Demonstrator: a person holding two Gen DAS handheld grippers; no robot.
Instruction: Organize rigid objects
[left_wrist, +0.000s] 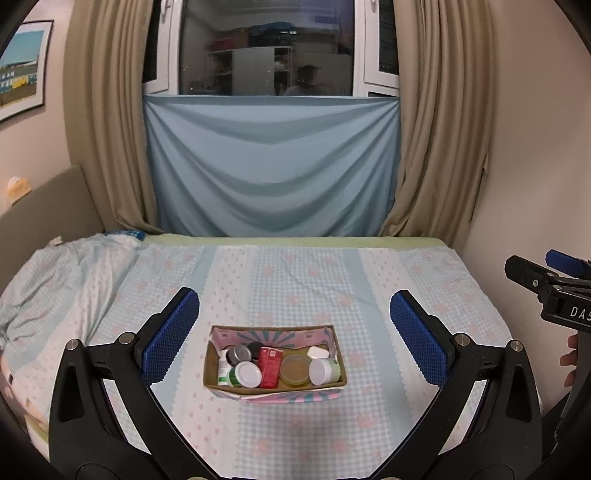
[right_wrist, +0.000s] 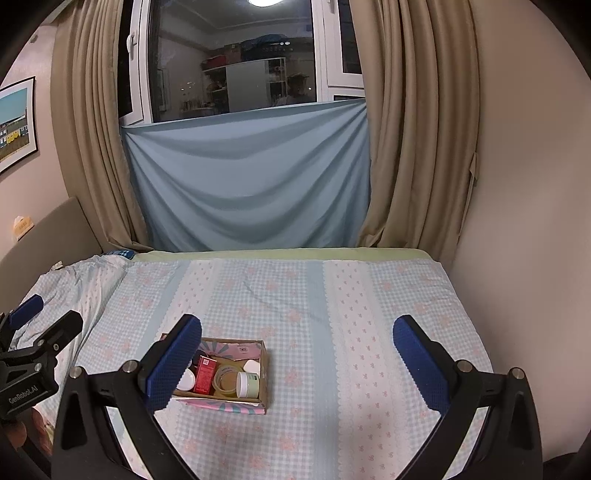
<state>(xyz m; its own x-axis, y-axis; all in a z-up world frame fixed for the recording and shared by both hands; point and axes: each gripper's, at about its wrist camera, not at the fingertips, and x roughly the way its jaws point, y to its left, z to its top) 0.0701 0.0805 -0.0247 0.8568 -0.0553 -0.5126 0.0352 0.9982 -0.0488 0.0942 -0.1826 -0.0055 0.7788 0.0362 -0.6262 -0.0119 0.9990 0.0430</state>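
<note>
On the bed's checked sheet (left_wrist: 295, 280) sits a small cardboard box (left_wrist: 275, 393) full of little things. Inside it a red carton (left_wrist: 269, 367) stands between a white-lidded jar (left_wrist: 248, 373) and a clear yellow tub (left_wrist: 294, 370), with a pale green jar (left_wrist: 325, 371) lying on its side at the right end. The left gripper (left_wrist: 295, 336) is spread wide and holds nothing. The right gripper (right_wrist: 297, 360) is wide too and holds nothing, with the box by its left finger.
</note>
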